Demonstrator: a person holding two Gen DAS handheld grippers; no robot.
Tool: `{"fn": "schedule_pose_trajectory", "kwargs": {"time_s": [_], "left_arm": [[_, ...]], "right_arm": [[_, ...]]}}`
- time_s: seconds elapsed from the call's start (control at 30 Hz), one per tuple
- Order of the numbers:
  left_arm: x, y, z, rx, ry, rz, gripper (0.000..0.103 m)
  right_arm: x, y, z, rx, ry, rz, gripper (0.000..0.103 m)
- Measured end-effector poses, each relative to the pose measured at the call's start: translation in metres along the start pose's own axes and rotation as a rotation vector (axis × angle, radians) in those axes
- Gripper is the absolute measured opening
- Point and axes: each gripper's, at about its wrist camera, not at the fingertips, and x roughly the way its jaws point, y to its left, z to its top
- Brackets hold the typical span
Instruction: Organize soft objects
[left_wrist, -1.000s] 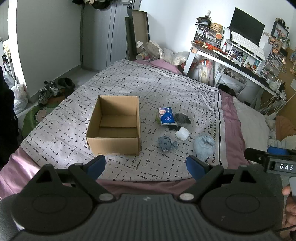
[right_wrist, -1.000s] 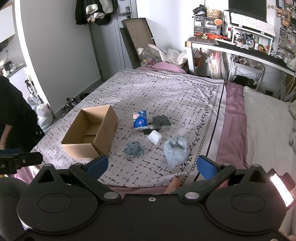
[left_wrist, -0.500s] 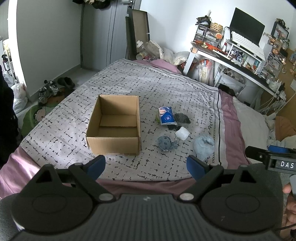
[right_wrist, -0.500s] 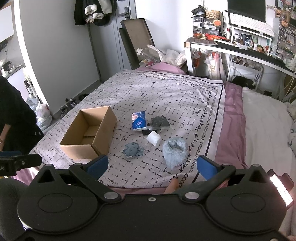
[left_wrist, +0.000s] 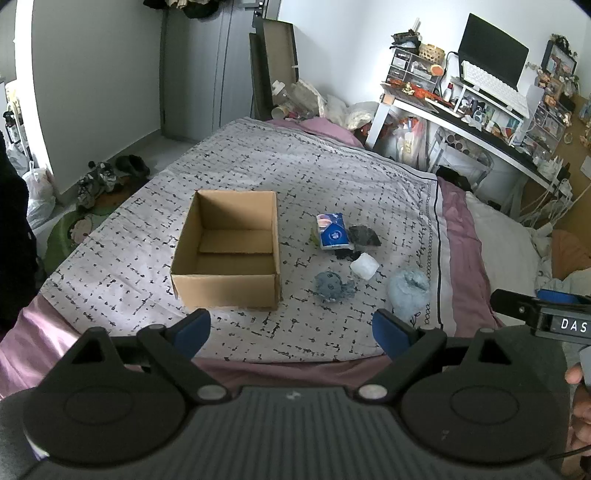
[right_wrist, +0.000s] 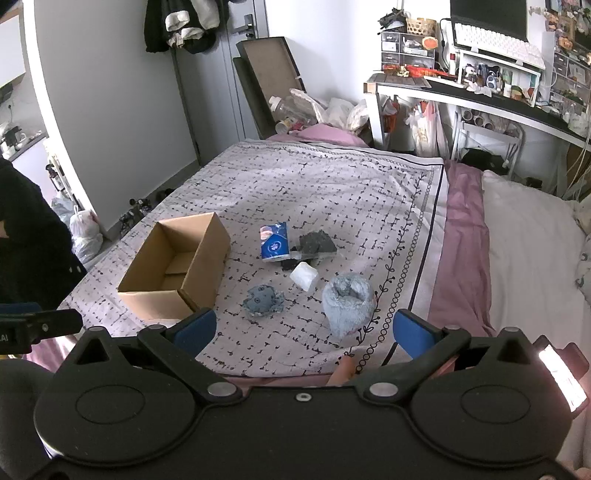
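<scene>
An open, empty cardboard box (left_wrist: 227, 254) (right_wrist: 177, 269) stands on the patterned bedspread. To its right lie a blue tissue pack (left_wrist: 332, 232) (right_wrist: 274, 242), a dark grey cloth (left_wrist: 364, 236) (right_wrist: 317, 243), a white soft block (left_wrist: 364, 266) (right_wrist: 304, 277), a blue-grey plush (left_wrist: 332, 285) (right_wrist: 263, 301) and a light blue fuzzy bundle (left_wrist: 408, 290) (right_wrist: 347, 301). My left gripper (left_wrist: 291, 330) is open and empty, held back above the bed's near edge. My right gripper (right_wrist: 304, 328) is open and empty, just short of the fuzzy bundle.
A cluttered desk (left_wrist: 480, 114) with monitor and keyboard stands at the back right. Bags and a folded board (right_wrist: 269, 85) lean at the bed's far end. Shoes (left_wrist: 107, 177) lie on the floor left. White bedding (right_wrist: 524, 258) lies right.
The right wrist view has shifted slightly forward and left toward the objects. The left gripper has barely moved. Nothing has been grasped.
</scene>
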Motion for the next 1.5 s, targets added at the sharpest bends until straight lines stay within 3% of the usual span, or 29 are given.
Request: {"fn": "schedule_pose_trajectory", "kwargs": {"time_s": [0.63, 1.07, 1.27, 1.37, 1.5], "left_arm": [[0.052, -0.013, 0.017, -0.014, 0.023, -0.04, 0.094], [0.105, -0.026, 0.038, -0.052, 0.055, -0.1, 0.093], [0.137, -0.036, 0.046, -0.074, 0.081, -0.124, 0.093], [0.15, -0.044, 0.047, -0.078, 0.087, -0.151, 0.091], [0.171, -0.057, 0.051, -0.083, 0.1, -0.178, 0.091]], "right_arm": [[0.047, -0.022, 0.01, 0.066, 0.055, 0.004, 0.103], [0.091, -0.067, 0.026, 0.271, 0.049, 0.004, 0.102], [0.12, -0.084, 0.023, 0.375, 0.098, -0.03, 0.088], [0.135, -0.096, 0.02, 0.457, 0.143, 0.0, 0.074], [0.151, -0.108, 0.015, 0.553, 0.179, 0.006, 0.065]]}}
